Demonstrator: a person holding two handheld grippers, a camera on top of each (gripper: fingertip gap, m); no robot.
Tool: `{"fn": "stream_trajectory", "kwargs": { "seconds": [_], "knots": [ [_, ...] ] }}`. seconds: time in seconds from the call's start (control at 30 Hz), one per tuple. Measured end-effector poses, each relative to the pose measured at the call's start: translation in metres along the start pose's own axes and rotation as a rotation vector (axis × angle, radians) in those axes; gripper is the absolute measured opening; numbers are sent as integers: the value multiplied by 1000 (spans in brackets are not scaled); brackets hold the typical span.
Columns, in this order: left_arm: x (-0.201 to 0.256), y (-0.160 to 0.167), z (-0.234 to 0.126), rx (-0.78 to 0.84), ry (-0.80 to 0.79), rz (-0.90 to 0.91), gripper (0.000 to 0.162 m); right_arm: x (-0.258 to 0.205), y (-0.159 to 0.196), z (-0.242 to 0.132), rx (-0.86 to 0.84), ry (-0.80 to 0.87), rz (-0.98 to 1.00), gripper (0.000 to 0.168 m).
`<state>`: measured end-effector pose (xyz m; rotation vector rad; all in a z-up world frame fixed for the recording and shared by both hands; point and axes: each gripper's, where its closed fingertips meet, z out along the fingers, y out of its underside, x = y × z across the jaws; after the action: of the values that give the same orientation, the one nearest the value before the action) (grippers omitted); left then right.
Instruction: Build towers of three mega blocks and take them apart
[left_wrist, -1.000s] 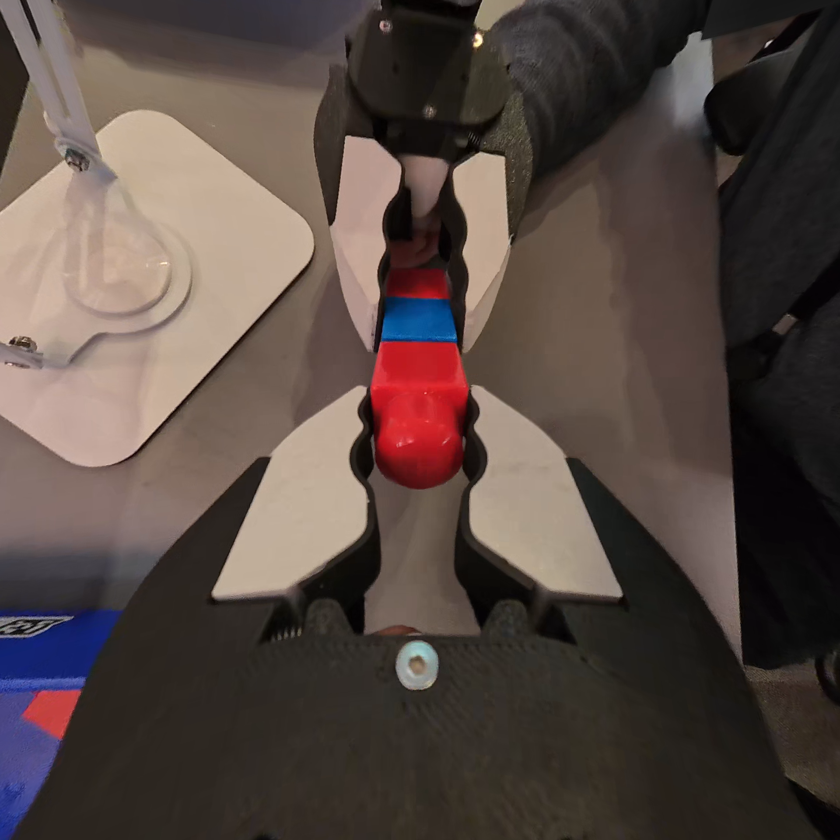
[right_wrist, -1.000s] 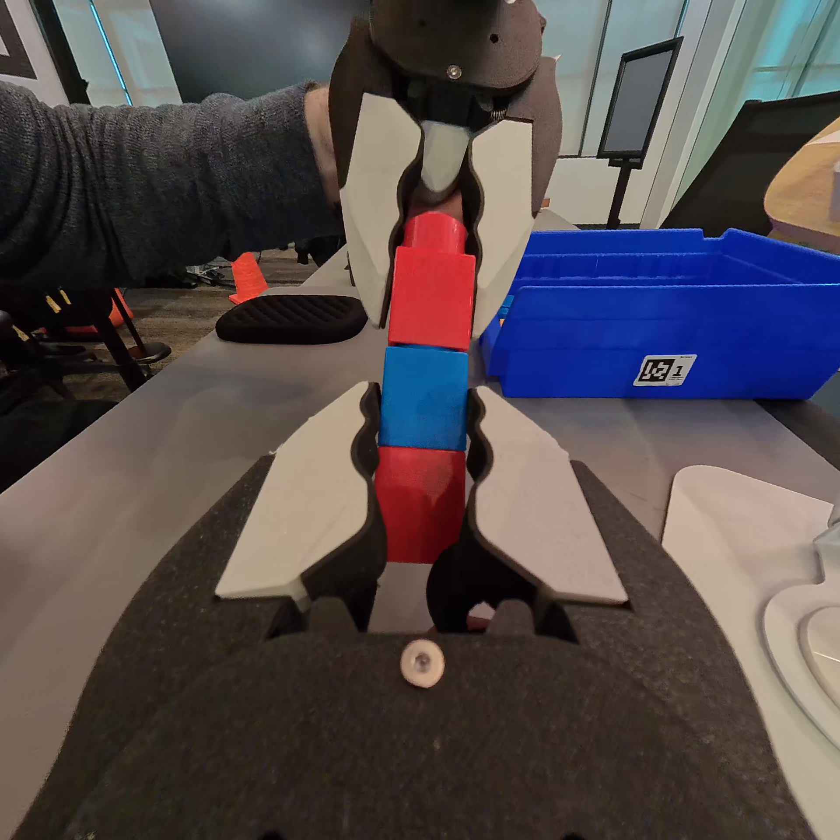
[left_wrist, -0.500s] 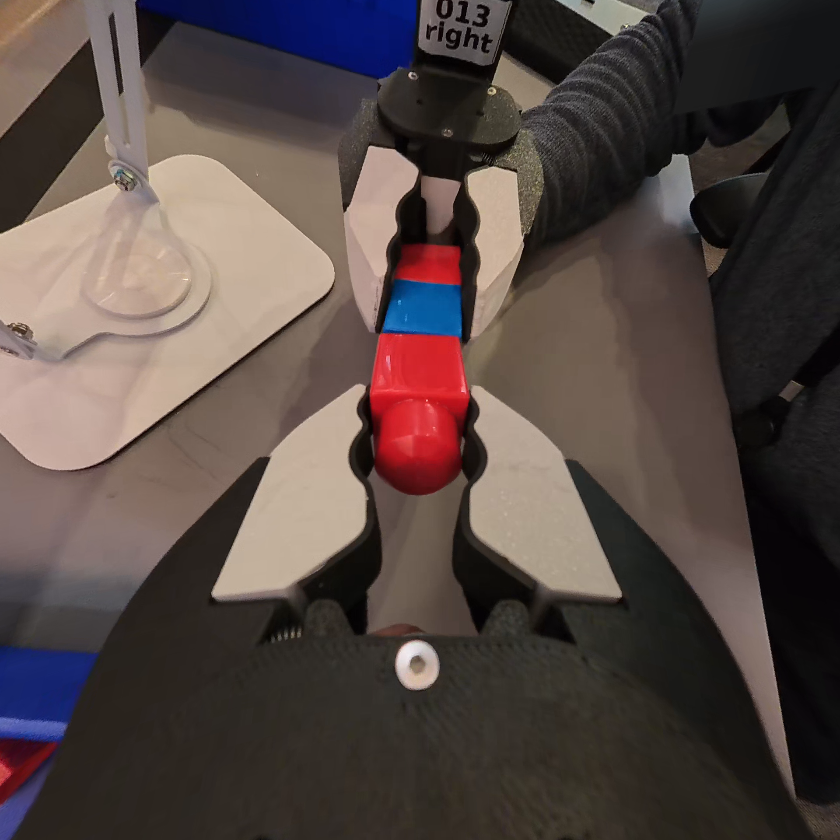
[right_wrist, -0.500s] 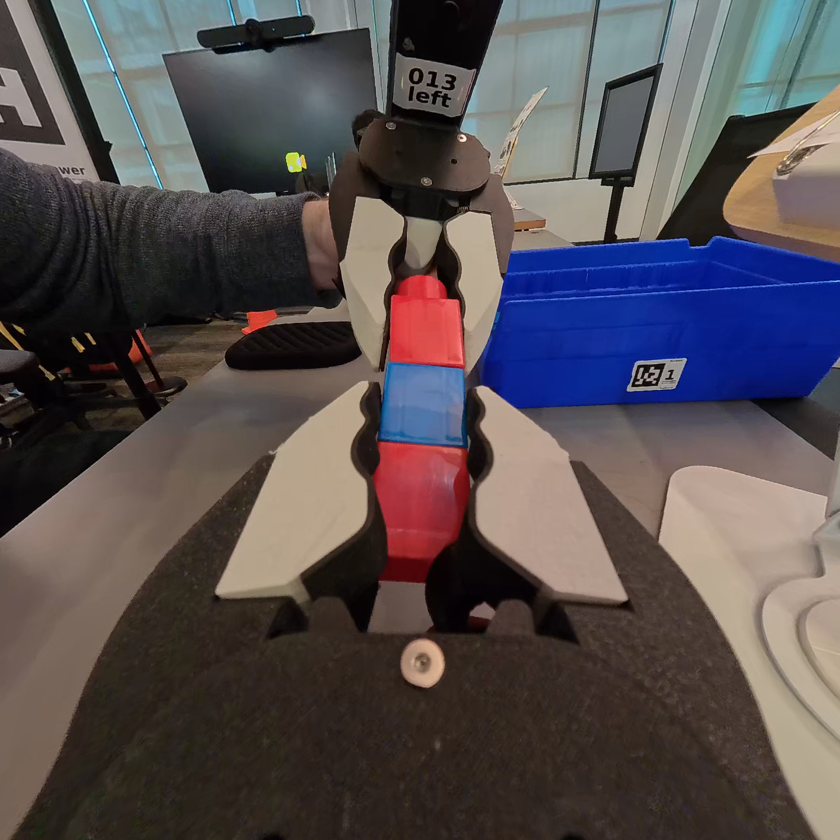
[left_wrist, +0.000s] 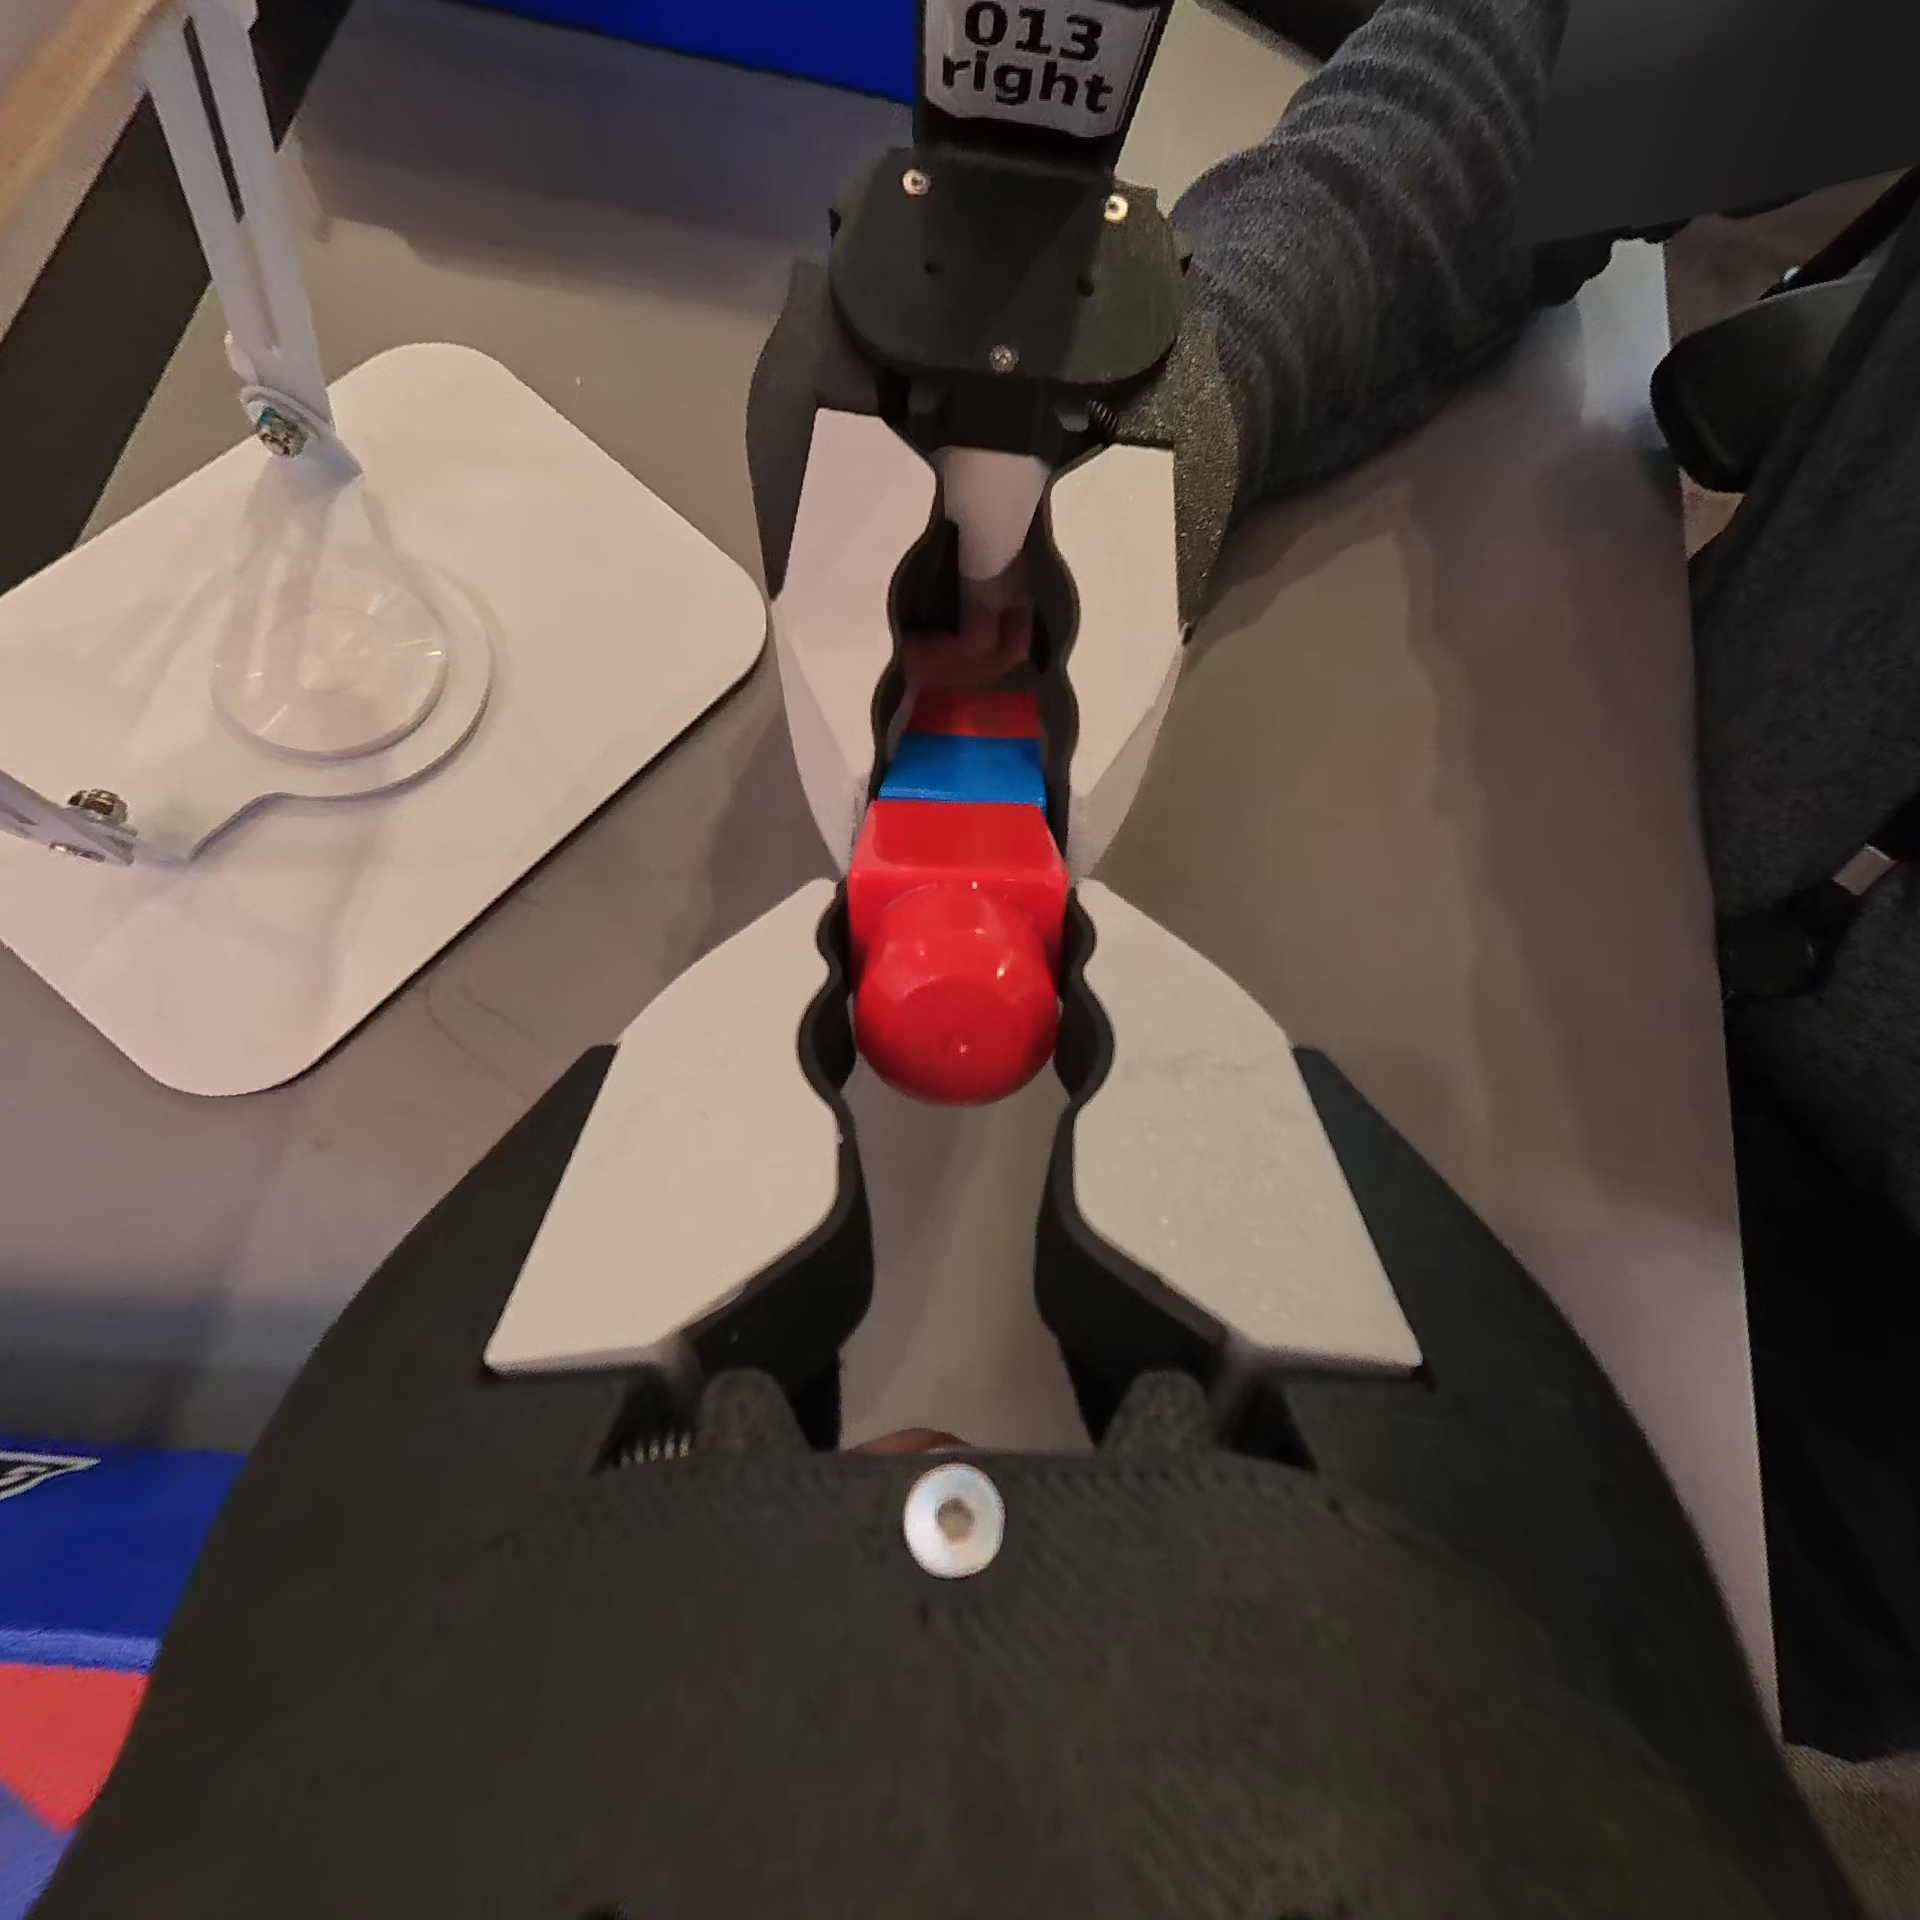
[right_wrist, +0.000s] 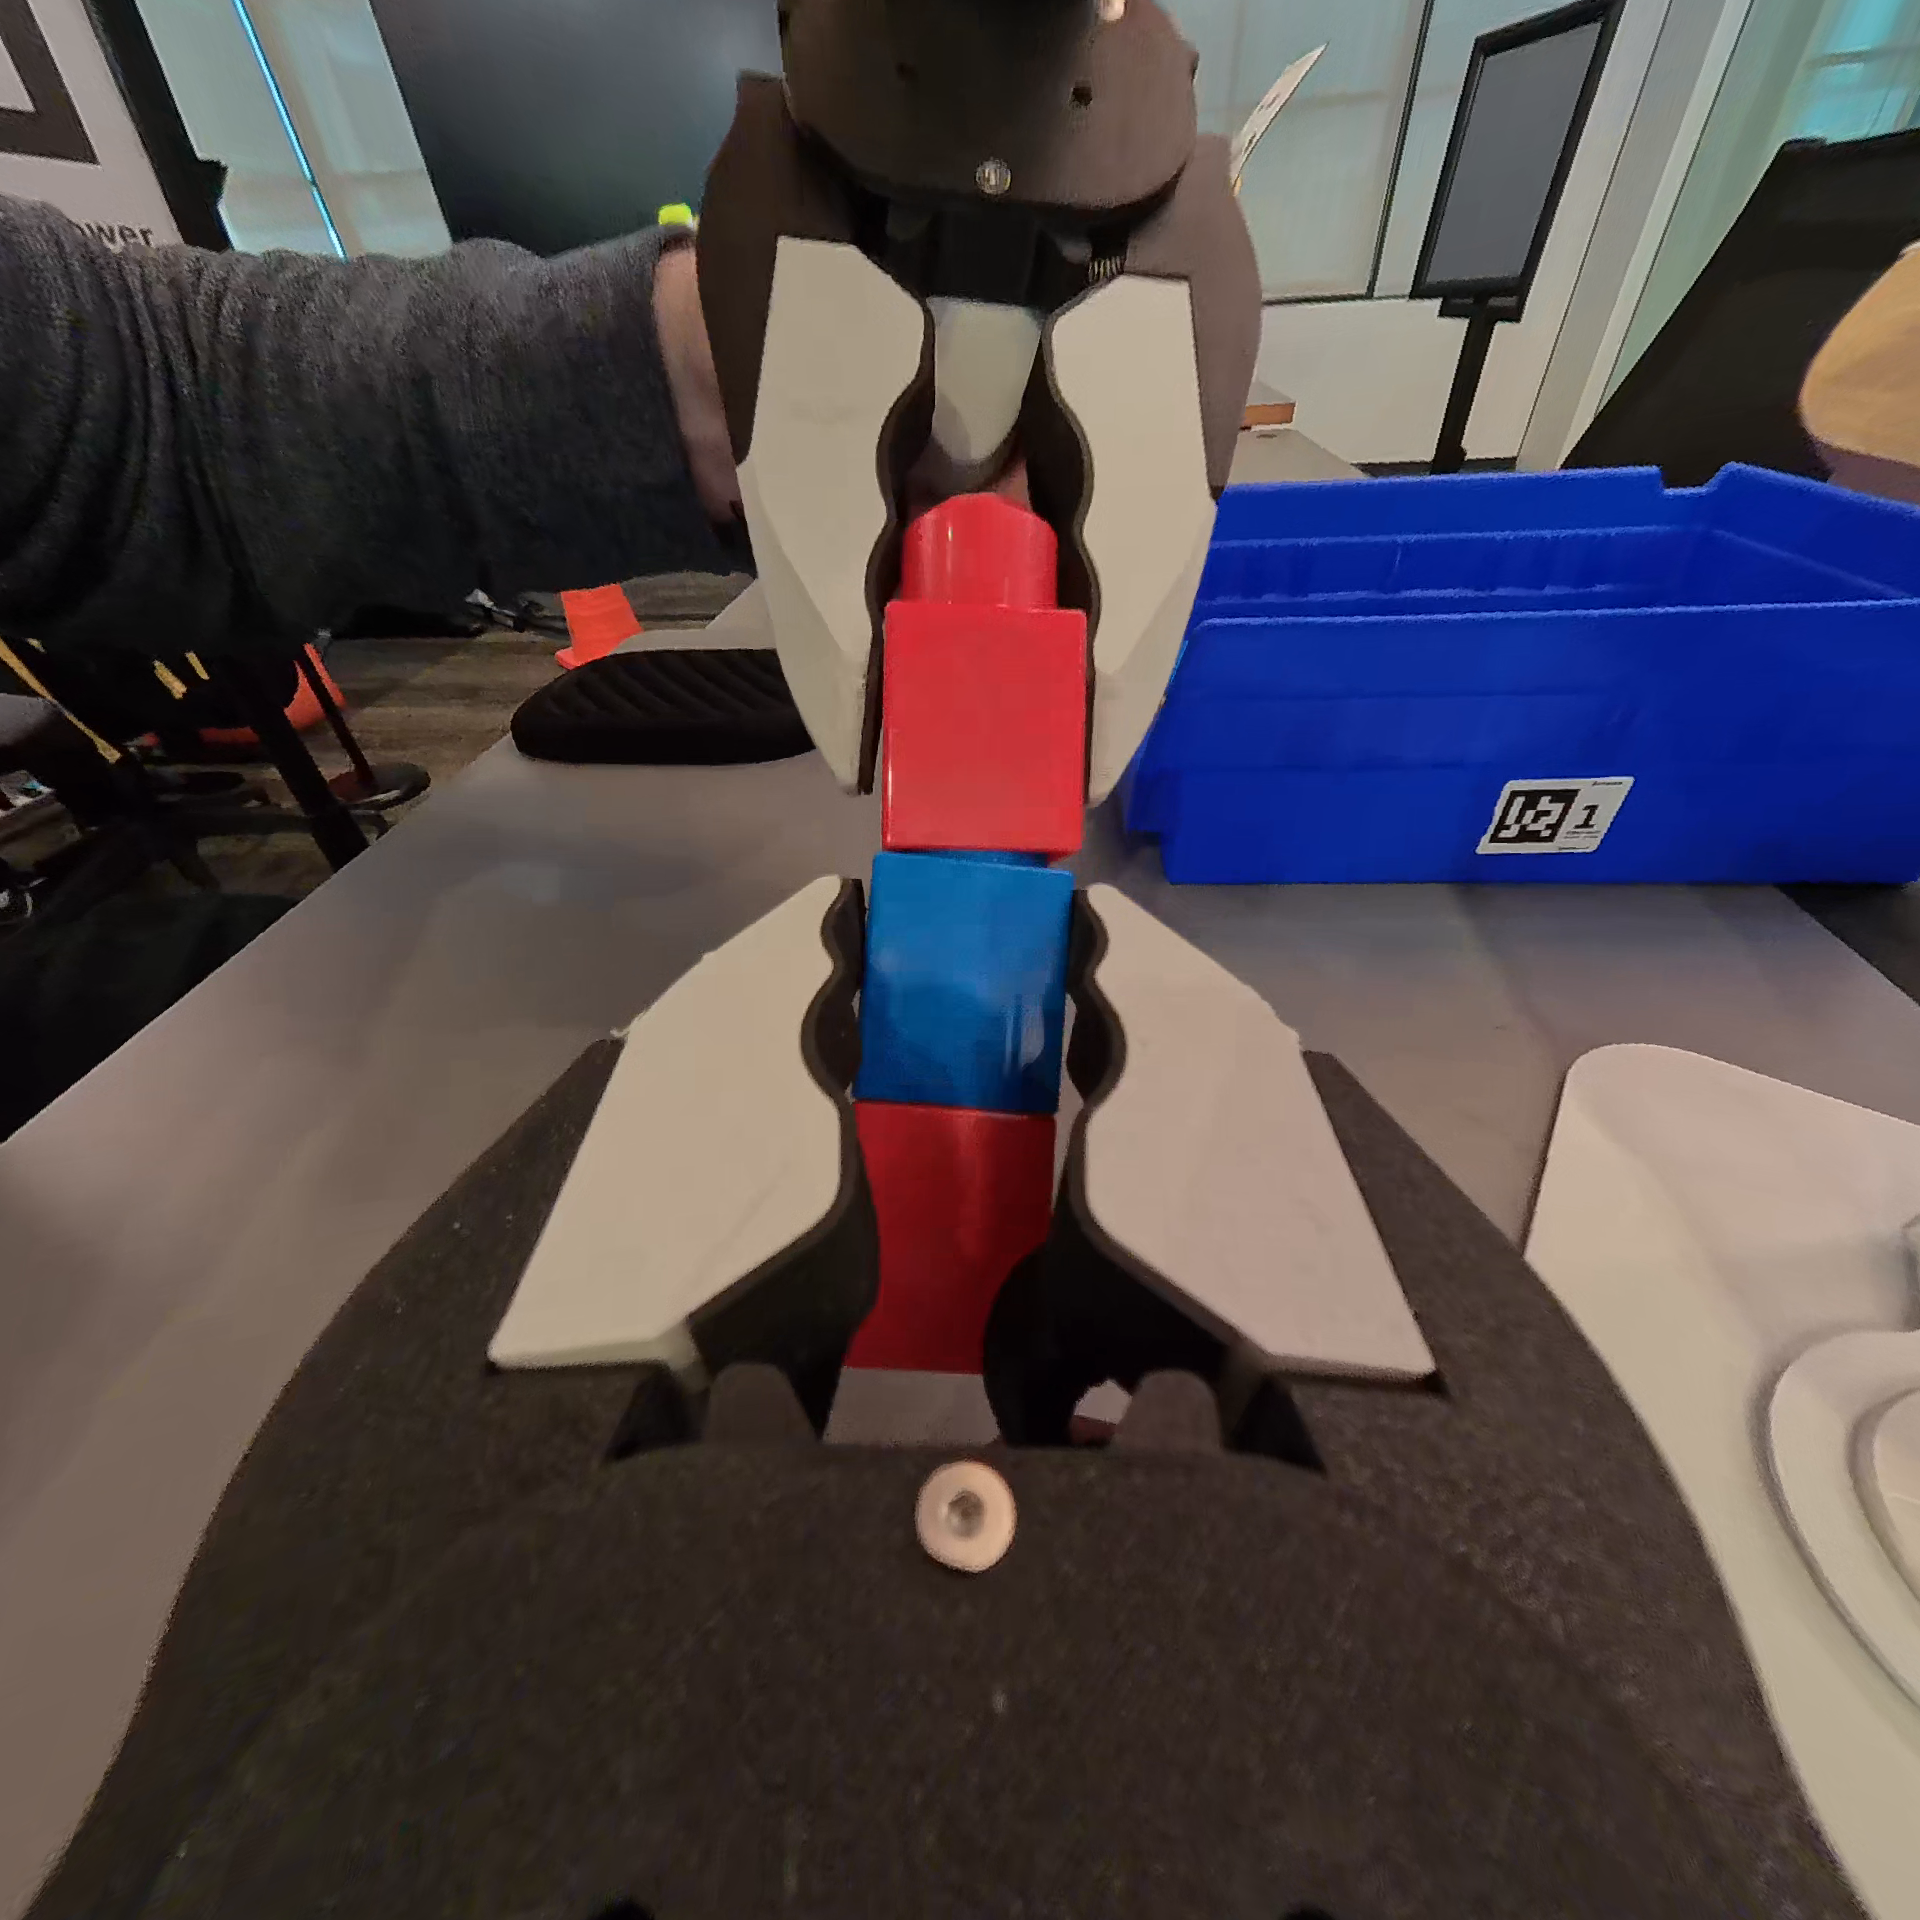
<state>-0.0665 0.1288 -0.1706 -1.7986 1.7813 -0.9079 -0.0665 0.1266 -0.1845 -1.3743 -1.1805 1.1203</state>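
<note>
Since half a second ago the two tools sit closer together: in the left wrist view the right hand-held gripper (left_wrist: 971, 831) fills more of the frame and its tips nearly meet the left hand-held gripper (left_wrist: 951, 914). In the right wrist view a thin seam now shows between the top red block (right_wrist: 982, 717) and the blue block (right_wrist: 961, 977), possibly a slight parting; blur leaves this unsure.
</note>
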Motion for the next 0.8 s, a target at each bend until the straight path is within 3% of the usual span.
{"fn": "stream_trajectory", "kwargs": {
  "seconds": [0.23,0.4,0.8],
  "knots": [
    [2,-8,1,-2,6,5,36,-1,6,2,-43,7,-26,36],
    [4,-9,3,99,73,-49,36,-3,5,1,-42,11,-55,36],
    [-1,-17,5,254,25,-57,36,2,-1,-4,9,19,0,36]
  ]
}}
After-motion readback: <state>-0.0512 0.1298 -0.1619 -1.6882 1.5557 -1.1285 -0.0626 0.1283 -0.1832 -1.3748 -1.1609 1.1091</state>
